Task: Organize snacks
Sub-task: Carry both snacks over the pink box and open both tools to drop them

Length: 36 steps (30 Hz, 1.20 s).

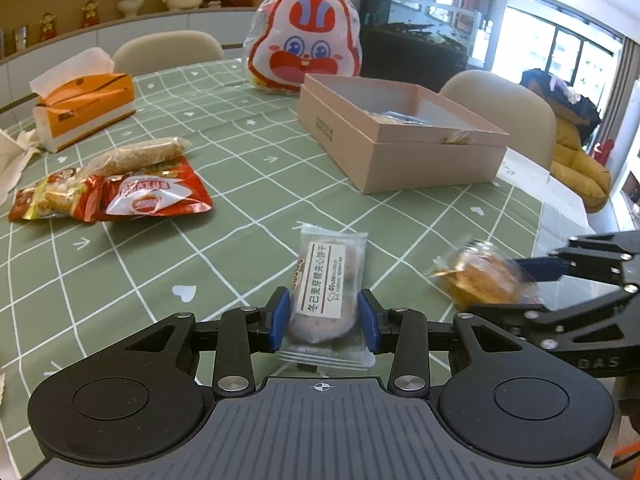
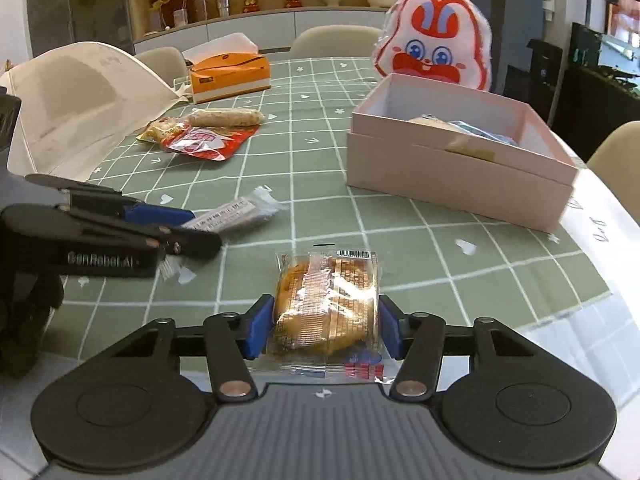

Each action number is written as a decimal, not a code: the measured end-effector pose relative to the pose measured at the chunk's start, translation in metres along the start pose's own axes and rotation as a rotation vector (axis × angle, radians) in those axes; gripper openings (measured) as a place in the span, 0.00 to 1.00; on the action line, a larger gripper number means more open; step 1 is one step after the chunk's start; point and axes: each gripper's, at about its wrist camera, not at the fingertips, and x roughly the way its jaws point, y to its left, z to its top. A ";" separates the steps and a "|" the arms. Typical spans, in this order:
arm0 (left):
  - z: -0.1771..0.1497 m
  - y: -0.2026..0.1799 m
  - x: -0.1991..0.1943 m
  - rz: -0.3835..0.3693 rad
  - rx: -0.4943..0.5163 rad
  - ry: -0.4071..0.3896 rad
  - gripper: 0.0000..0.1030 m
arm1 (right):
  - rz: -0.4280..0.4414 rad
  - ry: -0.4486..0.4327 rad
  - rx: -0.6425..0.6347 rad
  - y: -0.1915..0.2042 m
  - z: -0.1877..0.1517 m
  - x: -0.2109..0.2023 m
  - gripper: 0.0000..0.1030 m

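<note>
A clear-wrapped purple sandwich biscuit packet [image 1: 324,280] with a white label lies on the green checked tablecloth [image 1: 248,184], and my left gripper [image 1: 324,318] is shut on its sides with both blue pads against the wrapper. To its right, my right gripper [image 2: 325,328] is shut on a golden cake packet [image 2: 326,300], its pads pressing the wrapper. The same cake packet [image 1: 476,276] looks blurred in the left wrist view. The pink open box [image 1: 400,148] stands farther back on the right and holds a few wrapped snacks.
Red snack packets [image 1: 148,196] and a pale sausage-shaped roll [image 1: 140,154] lie at the left. Behind them stand an orange tissue box [image 1: 84,108] and a rabbit-faced bag [image 1: 306,44]. A white paper bag [image 2: 80,108] lies far left. Chairs ring the table; its edge [image 2: 600,312] is close on the right.
</note>
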 end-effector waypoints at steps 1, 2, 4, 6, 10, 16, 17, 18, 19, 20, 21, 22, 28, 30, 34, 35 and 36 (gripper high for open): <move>0.000 -0.003 0.000 0.011 0.004 0.000 0.41 | 0.000 -0.002 0.002 -0.004 -0.001 -0.003 0.53; -0.002 -0.007 -0.001 0.021 0.014 -0.001 0.41 | -0.004 -0.006 0.004 -0.008 -0.002 -0.006 0.53; -0.005 -0.016 -0.003 0.038 0.038 -0.003 0.41 | -0.016 -0.019 0.004 -0.017 -0.003 -0.013 0.53; -0.007 -0.025 -0.006 0.041 0.050 0.002 0.41 | -0.018 -0.035 0.008 -0.027 -0.004 -0.020 0.53; -0.007 -0.046 -0.012 0.041 0.078 0.006 0.41 | -0.021 -0.064 0.012 -0.043 -0.006 -0.033 0.53; 0.015 -0.069 -0.038 0.022 0.080 -0.082 0.41 | -0.020 -0.145 0.018 -0.072 0.008 -0.060 0.53; 0.027 -0.070 -0.046 0.013 0.071 -0.115 0.41 | -0.020 -0.177 0.019 -0.078 0.019 -0.068 0.53; 0.040 -0.072 -0.053 0.006 0.068 -0.152 0.41 | -0.022 -0.218 0.016 -0.084 0.034 -0.077 0.53; 0.058 -0.073 -0.060 0.003 0.068 -0.201 0.41 | -0.024 -0.250 0.012 -0.089 0.047 -0.084 0.53; 0.078 -0.074 -0.065 0.004 0.071 -0.249 0.41 | -0.025 -0.290 0.006 -0.095 0.065 -0.092 0.53; 0.093 -0.075 -0.066 0.001 0.075 -0.280 0.41 | -0.028 -0.321 0.006 -0.100 0.083 -0.097 0.53; 0.114 -0.075 -0.063 -0.014 0.073 -0.303 0.41 | -0.032 -0.348 0.016 -0.108 0.104 -0.099 0.53; 0.197 -0.071 0.037 -0.140 -0.006 -0.183 0.41 | -0.054 -0.308 0.102 -0.149 0.189 -0.051 0.53; 0.203 -0.070 0.086 -0.137 -0.037 -0.121 0.41 | -0.054 -0.245 0.142 -0.162 0.199 -0.020 0.53; 0.198 -0.060 0.170 -0.218 -0.098 0.160 0.42 | -0.035 -0.116 0.201 -0.181 0.201 0.044 0.53; 0.194 -0.061 0.179 -0.231 -0.089 0.191 0.42 | -0.032 -0.085 0.209 -0.182 0.200 0.058 0.53; 0.192 -0.064 0.174 -0.233 -0.037 0.134 0.43 | -0.031 -0.050 0.216 -0.185 0.199 0.073 0.53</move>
